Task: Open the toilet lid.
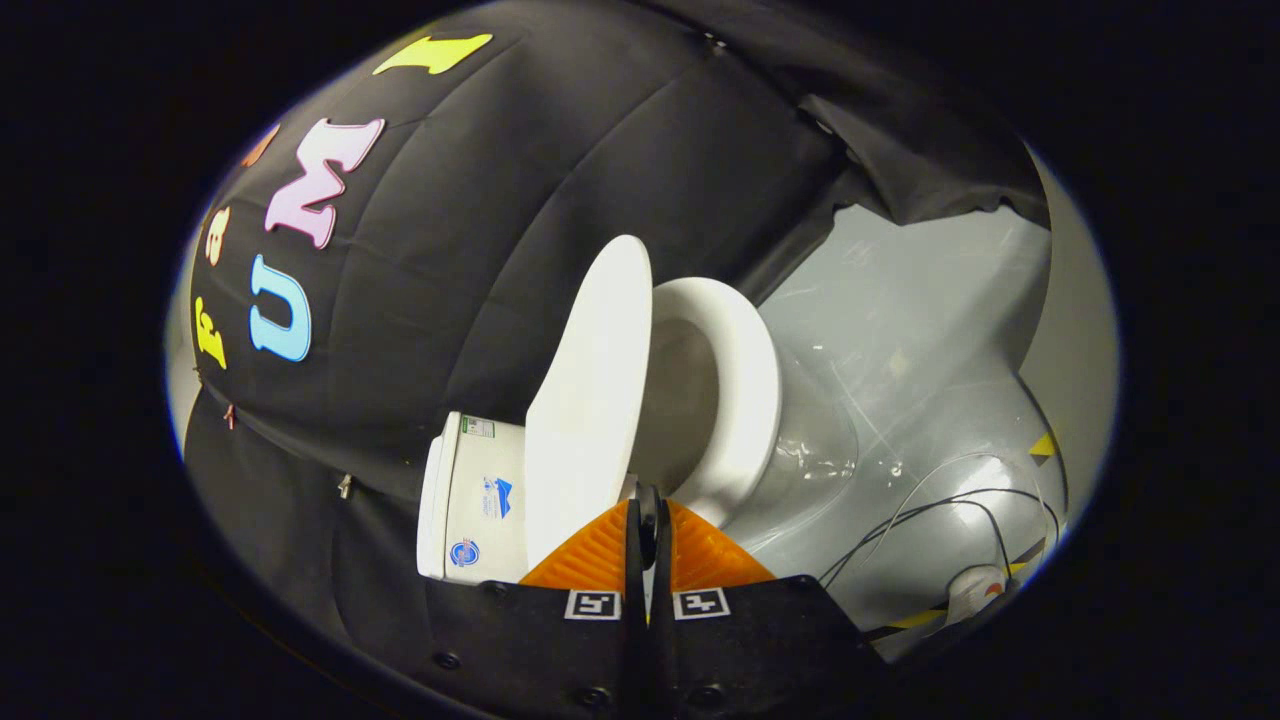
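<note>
Because the view was rolled over on its side, the toilet lay across it with its tank (470, 500) at the left, backed against the booth's black cloth wall (480, 200), which left no room behind the tank for the lid to swing further. Just right of the tank stood the toilet lid (590, 400), raised clear of the seat and leaning back toward the tank, so the opening looked all but done. Whether the lid touched the tank could not be told. Right of the lid the seat ring (745, 390) lay flat on the bowl, with the hollow of the bowl showing between the two. The tool (648, 505) sat just at the lid's free edge, its two fingers pressed together with only a thin dark slit between them; whether they nipped the lid's rim or merely rested beside it could not be made out. Held so close to that edge, the tool seemed placed to steady the lid upright. Further right of the toilet, thin cables (950, 510) trailed over the glossy grey floor (900, 330) to a small white device (975, 590), well apart from the bowl and in nobody's way.
</note>
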Demonstrator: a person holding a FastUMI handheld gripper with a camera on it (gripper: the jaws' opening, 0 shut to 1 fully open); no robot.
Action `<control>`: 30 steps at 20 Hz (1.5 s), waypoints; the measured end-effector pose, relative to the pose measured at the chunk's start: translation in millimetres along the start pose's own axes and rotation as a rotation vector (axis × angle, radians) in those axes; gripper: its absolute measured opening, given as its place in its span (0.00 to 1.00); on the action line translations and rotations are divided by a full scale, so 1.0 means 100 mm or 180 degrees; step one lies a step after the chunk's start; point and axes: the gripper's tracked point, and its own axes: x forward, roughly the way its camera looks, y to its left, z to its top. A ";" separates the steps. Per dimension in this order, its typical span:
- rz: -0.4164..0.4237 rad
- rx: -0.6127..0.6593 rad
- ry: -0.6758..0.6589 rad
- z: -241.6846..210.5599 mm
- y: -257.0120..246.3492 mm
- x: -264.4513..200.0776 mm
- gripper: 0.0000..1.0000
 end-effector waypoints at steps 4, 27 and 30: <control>0.0005 -0.0114 -0.0034 0.04 0.39 -0.14 0.05; -0.0611 -0.1444 -0.0282 -0.21 2.05 -0.47 0.05; -0.0665 -0.1523 -0.0250 -0.25 2.09 -0.47 0.05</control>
